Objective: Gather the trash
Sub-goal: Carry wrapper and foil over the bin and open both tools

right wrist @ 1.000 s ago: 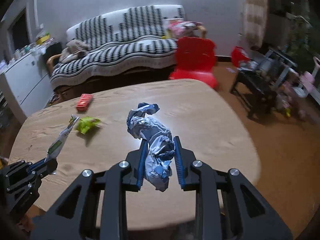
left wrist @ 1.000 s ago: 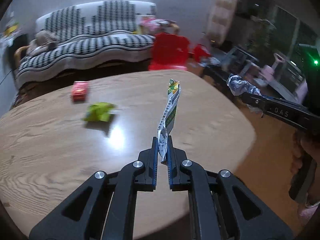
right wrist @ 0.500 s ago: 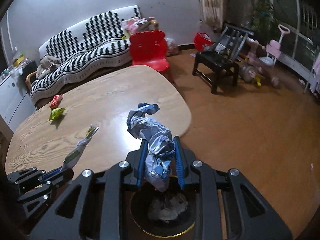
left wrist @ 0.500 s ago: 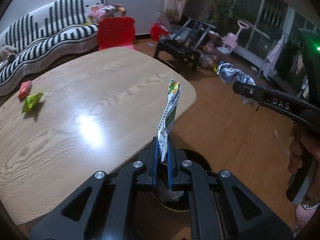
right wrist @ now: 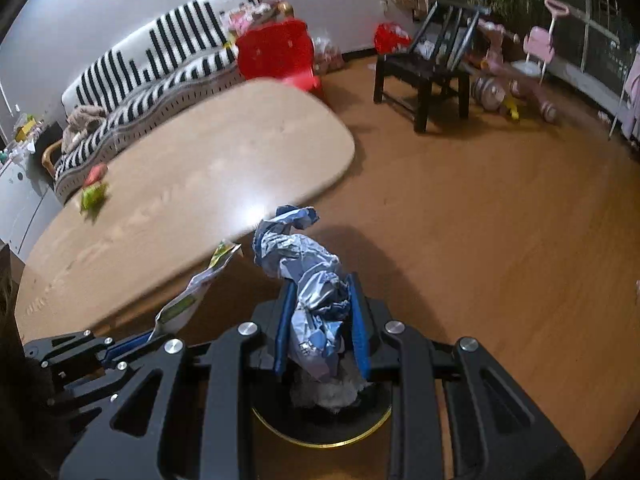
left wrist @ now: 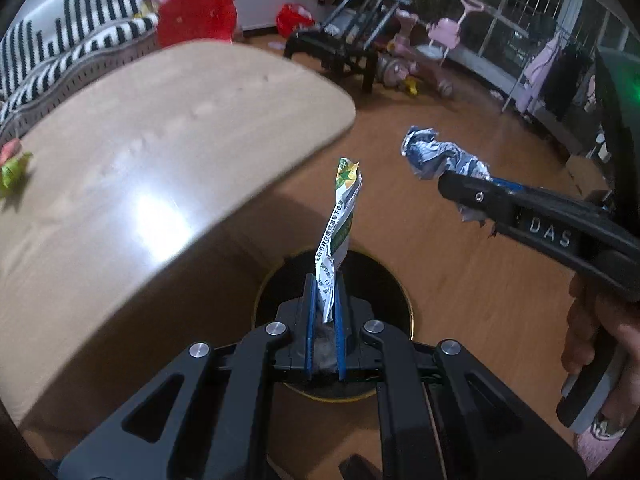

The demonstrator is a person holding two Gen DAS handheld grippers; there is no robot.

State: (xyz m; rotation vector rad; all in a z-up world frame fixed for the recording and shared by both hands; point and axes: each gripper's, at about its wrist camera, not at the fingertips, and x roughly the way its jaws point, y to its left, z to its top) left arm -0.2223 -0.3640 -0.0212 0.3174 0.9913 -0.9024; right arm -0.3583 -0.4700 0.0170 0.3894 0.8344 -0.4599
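Observation:
My left gripper (left wrist: 323,280) is shut on a long white and green wrapper (left wrist: 338,228), held upright over a black, gold-rimmed trash bin (left wrist: 384,284) on the floor. My right gripper (right wrist: 320,292) is shut on a crumpled silver-blue foil wrapper (right wrist: 304,264), also above the bin (right wrist: 320,428), which holds some pale trash. In the left wrist view the right gripper (left wrist: 452,184) sits to the right with the foil wrapper (left wrist: 436,156). A green wrapper (right wrist: 93,196) and a red packet (right wrist: 96,172) lie on the wooden table (right wrist: 208,168).
The oval table (left wrist: 120,168) edge is just left of the bin. A striped sofa (right wrist: 160,64), a red chair (right wrist: 276,52), a black chair (right wrist: 424,72) and pink toys (right wrist: 536,44) stand further back on the wooden floor.
Both grippers have swung right and away from above the table to over the floor bin, each still holding its wrapper. The table has slid to the left of both views.

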